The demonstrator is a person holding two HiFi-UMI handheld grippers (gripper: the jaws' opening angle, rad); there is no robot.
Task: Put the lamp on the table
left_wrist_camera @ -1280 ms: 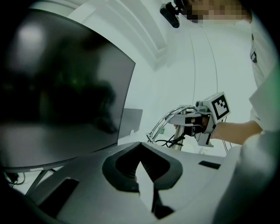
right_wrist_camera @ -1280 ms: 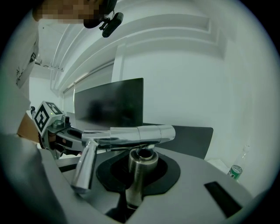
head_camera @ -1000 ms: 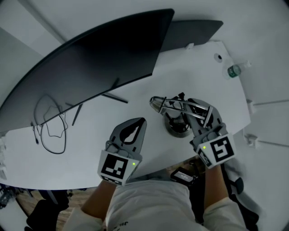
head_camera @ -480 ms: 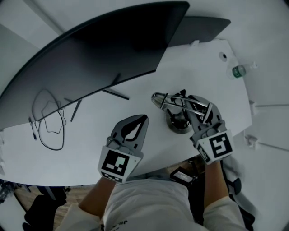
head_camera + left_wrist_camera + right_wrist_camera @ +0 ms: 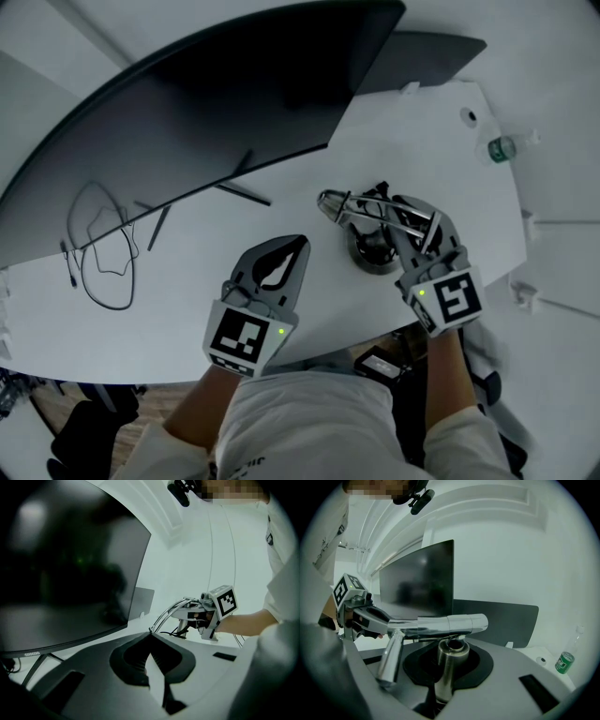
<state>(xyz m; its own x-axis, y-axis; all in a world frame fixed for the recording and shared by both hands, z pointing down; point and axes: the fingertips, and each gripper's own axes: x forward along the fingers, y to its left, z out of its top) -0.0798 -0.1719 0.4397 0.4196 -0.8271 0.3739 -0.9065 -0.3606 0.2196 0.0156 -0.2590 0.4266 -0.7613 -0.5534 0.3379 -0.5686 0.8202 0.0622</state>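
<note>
The right gripper point(image 5: 398, 225) is clenched on the lamp point(image 5: 373, 239), right of the head view's centre. In the right gripper view, its jaws press on either side of the lamp's upright metal post point(image 5: 446, 665). A chrome arm point(image 5: 440, 623) runs level across the top of that post, and a shorter tube slants down from it at the left. The lamp's round base looks set on the white worktop point(image 5: 187, 309), near its front edge.

The left gripper point(image 5: 298, 246) sits just left of the lamp, apart from it. Its jaws are closed tip to tip with nothing between them.

A large dark curved monitor point(image 5: 206, 103) fills the upper left of the head view, and a second dark panel point(image 5: 422, 61) stands behind it at the upper right. A thin black cable point(image 5: 101, 258) loops on the worktop at the left. A small green-labelled bottle point(image 5: 502, 148) is at the far right, off the worktop's edge.
</note>
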